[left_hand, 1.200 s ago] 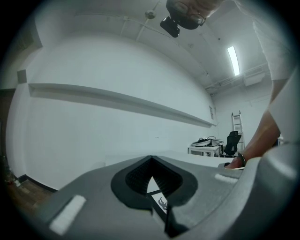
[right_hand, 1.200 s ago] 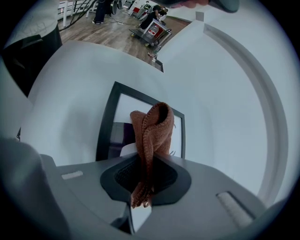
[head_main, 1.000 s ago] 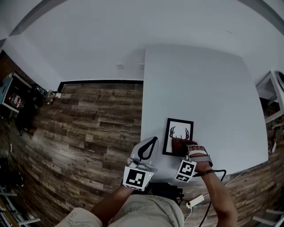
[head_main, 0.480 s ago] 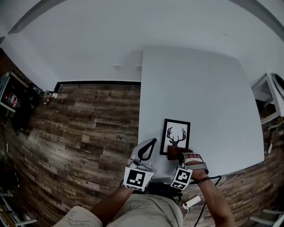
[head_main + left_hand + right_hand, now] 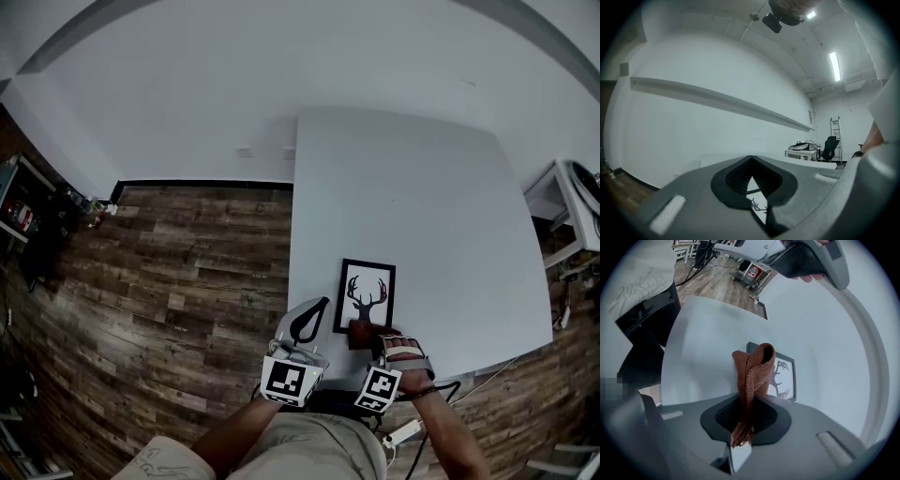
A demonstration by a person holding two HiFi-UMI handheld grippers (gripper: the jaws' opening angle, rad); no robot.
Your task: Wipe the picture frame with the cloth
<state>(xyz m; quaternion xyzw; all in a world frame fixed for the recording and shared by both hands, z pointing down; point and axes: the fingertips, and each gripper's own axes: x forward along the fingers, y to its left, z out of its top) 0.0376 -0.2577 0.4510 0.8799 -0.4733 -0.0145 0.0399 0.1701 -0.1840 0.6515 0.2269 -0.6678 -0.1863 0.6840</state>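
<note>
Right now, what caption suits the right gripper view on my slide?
Right gripper shut on a brown cloth, the deer frame beyond it on the white table.

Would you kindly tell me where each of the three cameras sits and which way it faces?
Head view: on the person's head, steeply down at table and picture frame; arms, left gripper, right gripper show.
Left gripper view: on that gripper, facing across the table to a wall; its shut jaws show.
Right gripper view: on that gripper, facing the picture frame; jaws clamp the cloth.
Shared: head and right gripper views show picture frame and cloth.
</note>
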